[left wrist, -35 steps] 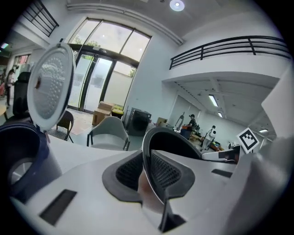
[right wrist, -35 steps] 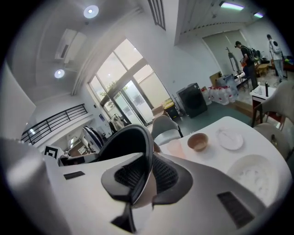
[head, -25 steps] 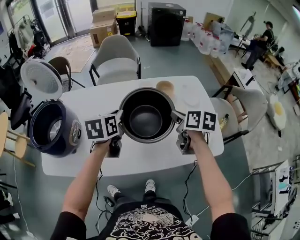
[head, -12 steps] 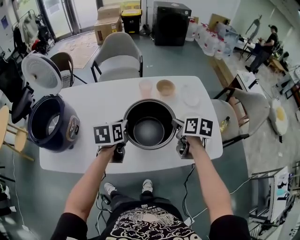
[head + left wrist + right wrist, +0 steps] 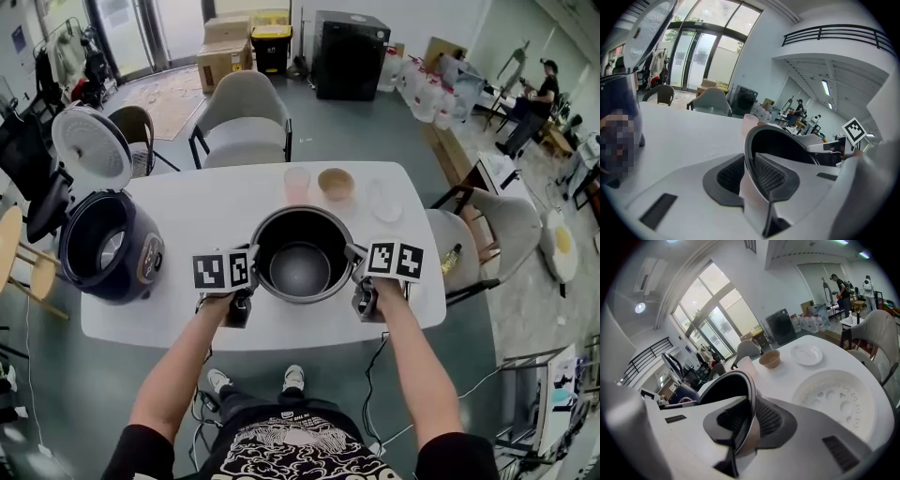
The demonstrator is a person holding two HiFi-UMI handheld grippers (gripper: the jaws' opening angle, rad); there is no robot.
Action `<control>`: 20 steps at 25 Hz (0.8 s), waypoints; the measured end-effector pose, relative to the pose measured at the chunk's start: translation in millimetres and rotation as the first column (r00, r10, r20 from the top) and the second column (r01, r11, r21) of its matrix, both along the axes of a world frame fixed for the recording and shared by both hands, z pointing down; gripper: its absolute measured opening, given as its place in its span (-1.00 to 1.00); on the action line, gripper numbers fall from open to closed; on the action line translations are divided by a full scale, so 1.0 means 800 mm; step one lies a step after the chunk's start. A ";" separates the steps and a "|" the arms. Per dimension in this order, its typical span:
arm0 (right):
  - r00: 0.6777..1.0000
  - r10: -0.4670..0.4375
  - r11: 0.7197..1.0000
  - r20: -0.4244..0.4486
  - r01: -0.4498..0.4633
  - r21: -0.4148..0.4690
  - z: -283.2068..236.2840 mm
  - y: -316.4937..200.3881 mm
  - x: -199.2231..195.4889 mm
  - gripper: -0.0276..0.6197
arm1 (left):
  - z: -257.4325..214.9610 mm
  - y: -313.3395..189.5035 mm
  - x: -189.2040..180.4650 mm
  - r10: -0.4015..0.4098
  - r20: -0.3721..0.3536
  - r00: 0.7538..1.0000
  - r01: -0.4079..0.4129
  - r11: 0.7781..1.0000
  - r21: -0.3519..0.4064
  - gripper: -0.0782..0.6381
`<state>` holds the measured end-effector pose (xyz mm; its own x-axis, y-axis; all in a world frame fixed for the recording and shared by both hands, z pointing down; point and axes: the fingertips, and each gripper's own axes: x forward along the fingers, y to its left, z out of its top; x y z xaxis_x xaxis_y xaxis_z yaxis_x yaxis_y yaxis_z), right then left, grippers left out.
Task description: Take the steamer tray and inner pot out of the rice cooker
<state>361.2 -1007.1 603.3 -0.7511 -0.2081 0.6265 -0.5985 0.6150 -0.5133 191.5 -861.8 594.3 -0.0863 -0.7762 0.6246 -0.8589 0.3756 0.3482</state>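
The dark metal inner pot (image 5: 301,255) stands low on the white table (image 5: 187,216), in front of me. My left gripper (image 5: 249,270) is shut on its left rim, and my right gripper (image 5: 355,265) is shut on its right rim. In the left gripper view the rim of the pot (image 5: 787,145) runs between the ribbed pads of that gripper (image 5: 752,159). The right gripper view shows the same for the right gripper (image 5: 752,413) on the pot (image 5: 724,387). The white perforated steamer tray (image 5: 834,399) lies on the table to the pot's right. The dark blue rice cooker (image 5: 108,248) stands at the table's left end with its lid (image 5: 91,150) up.
Behind the pot stand a pink cup (image 5: 296,183), a brown bowl (image 5: 335,183) and a white plate (image 5: 384,200). Grey chairs (image 5: 246,117) surround the table. The table's front edge runs just under my hands.
The pot and both grippers have come down toward the table, most of it in the earlier half second. Both grips have stayed on the rim.
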 end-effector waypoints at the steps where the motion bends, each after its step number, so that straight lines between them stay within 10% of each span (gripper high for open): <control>1: 1.000 -0.006 1.000 -0.011 0.006 0.010 0.000 0.000 -0.001 -0.70 | 0.000 0.000 -0.001 0.010 0.006 1.000 -0.010 1.000 0.000 -0.55; 12: 0.998 -0.048 0.955 -0.047 0.060 0.291 -0.092 0.001 -0.032 -0.68 | -0.067 0.026 -0.046 -0.001 0.132 0.991 -0.007 0.998 0.061 -0.55; 20: 0.972 -0.233 0.855 0.042 0.184 0.485 -0.210 0.095 -0.154 -0.69 | -0.186 0.097 -0.128 -0.051 0.325 0.945 -0.011 0.982 0.186 -0.58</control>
